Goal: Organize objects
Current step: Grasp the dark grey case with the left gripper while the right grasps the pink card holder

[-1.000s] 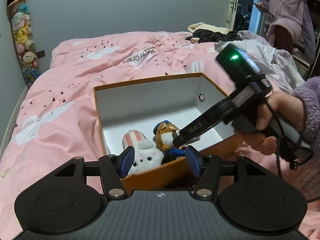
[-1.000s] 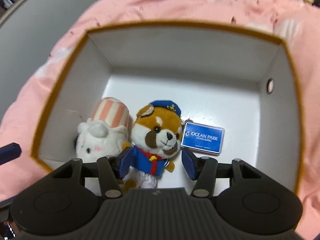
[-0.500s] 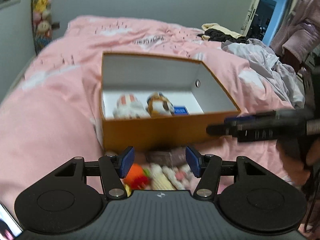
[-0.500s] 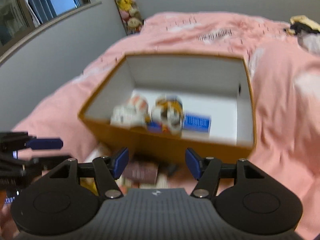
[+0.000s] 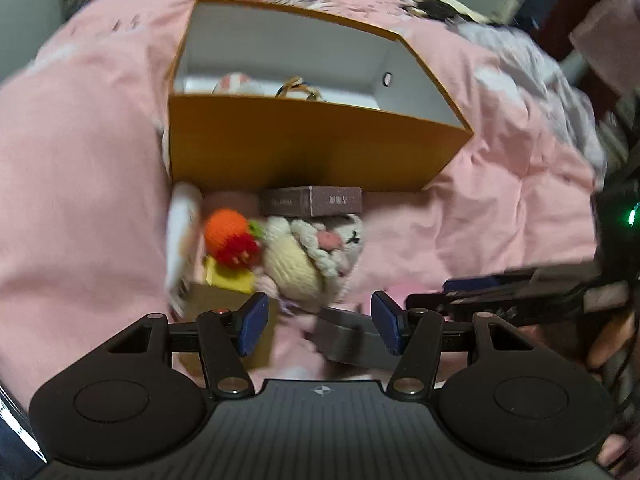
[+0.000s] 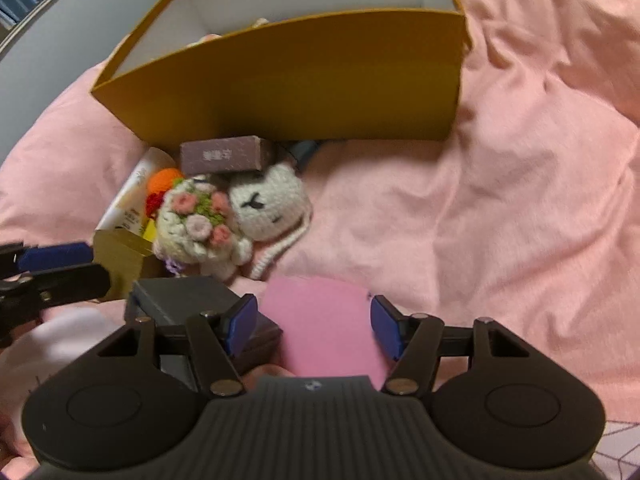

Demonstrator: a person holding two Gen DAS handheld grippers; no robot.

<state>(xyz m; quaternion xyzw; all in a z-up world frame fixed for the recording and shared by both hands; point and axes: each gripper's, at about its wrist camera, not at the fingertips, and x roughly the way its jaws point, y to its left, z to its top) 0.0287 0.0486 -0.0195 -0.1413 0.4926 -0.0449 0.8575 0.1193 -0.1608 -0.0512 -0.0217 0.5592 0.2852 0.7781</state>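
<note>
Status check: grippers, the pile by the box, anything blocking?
Left gripper and right gripper open, empty. Crochet toys and small boxes unpacked beside the orange box. Nothing blocking.

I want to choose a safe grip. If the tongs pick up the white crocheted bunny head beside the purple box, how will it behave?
The crocheted bunny head looks like soft yarn, so it would probably squash under the pads rather than slip. It is likely light for its size. Its loose cord may dangle and catch the crocheted bouquet that touches it.

Toys inside the orange box (image 5: 312,148) mostly hidden behind its near wall; loose pile blurred.
</note>
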